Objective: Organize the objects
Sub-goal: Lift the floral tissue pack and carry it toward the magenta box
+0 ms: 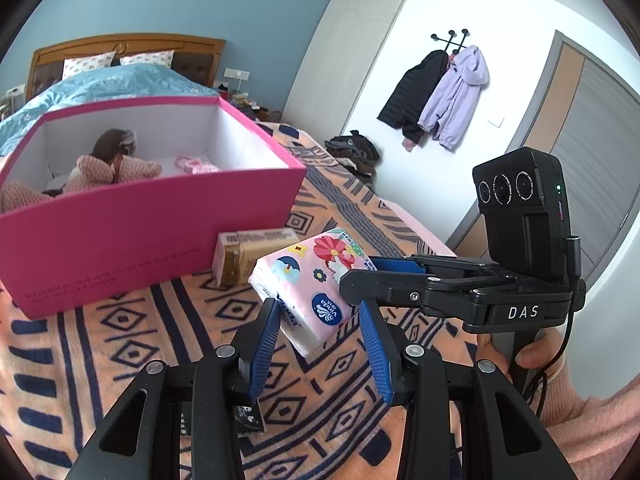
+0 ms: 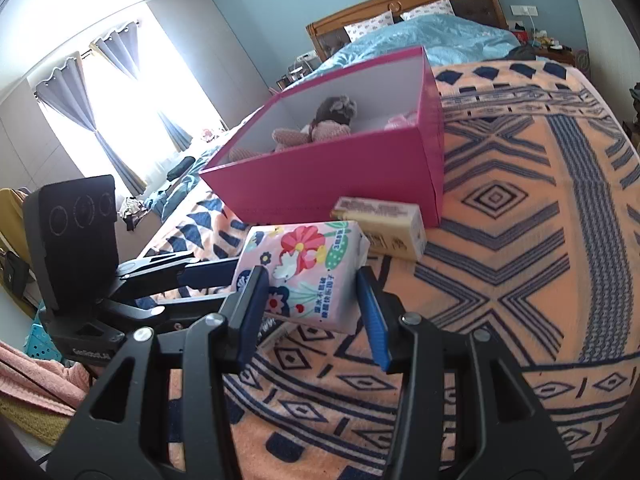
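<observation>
A floral pink tissue pack (image 1: 310, 284) (image 2: 304, 272) is held off the patterned blanket, between both grippers. My left gripper (image 1: 318, 308) has its blue fingers on either side of the pack's lower end, close to its sides. My right gripper (image 2: 310, 280) straddles the pack's other end; it enters the left wrist view from the right (image 1: 360, 270). An open pink box (image 1: 152, 200) (image 2: 340, 168) stands just behind, with a plush doll (image 1: 112, 164) (image 2: 320, 124) and a small pink item (image 1: 196, 166) inside. A tan carton (image 1: 248, 252) (image 2: 388, 228) lies against the box's front.
The orange and navy patterned blanket (image 1: 120, 340) (image 2: 520, 240) covers the bed. A small dark patterned item (image 1: 250, 420) lies under my left gripper. A blue quilt (image 1: 100, 84) and wooden headboard are behind the box. Coats (image 1: 436, 96) hang on the wall.
</observation>
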{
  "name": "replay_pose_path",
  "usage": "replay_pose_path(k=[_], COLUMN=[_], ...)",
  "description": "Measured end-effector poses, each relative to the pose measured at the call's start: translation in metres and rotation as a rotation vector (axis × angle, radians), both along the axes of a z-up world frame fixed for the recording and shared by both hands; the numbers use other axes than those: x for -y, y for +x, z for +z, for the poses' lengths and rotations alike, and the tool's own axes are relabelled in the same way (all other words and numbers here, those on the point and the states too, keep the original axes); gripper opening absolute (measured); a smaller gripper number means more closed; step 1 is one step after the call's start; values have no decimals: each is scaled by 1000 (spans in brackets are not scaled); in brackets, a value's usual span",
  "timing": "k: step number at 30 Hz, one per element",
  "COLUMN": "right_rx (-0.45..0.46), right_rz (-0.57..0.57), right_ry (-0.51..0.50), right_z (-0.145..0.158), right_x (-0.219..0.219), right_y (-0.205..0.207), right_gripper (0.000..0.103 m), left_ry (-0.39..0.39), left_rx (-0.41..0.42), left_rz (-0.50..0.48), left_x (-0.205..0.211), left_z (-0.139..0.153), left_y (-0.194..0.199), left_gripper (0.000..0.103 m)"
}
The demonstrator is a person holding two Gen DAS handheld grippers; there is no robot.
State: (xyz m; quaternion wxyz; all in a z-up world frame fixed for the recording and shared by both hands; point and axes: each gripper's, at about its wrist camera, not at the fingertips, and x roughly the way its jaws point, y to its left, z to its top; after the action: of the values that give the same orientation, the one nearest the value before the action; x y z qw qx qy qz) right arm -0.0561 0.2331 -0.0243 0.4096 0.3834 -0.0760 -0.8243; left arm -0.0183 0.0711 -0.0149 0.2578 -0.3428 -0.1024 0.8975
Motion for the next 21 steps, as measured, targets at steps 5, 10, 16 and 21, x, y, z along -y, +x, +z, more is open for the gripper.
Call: replay_pose_path(k=[5, 10, 16, 21], right_rx=[-20, -42, -54, -62], right_rz=[2, 8, 12, 12], right_ry=[-11, -14, -21, -27], right_z=[11, 21, 30, 36], right_x=[4, 9, 14, 16], right_y=[-6, -14, -25, -34], right_gripper=[48, 48, 48, 48], left_ry=[-14, -27, -40, -52], left_rx=[-34, -62, -86, -101], left_rz=[7, 21, 31, 38], left_x=[2, 6, 10, 11], left_z=[11, 22, 30, 34], left_y=[-2, -10, -18, -25], left_gripper=[41, 41, 41, 41])
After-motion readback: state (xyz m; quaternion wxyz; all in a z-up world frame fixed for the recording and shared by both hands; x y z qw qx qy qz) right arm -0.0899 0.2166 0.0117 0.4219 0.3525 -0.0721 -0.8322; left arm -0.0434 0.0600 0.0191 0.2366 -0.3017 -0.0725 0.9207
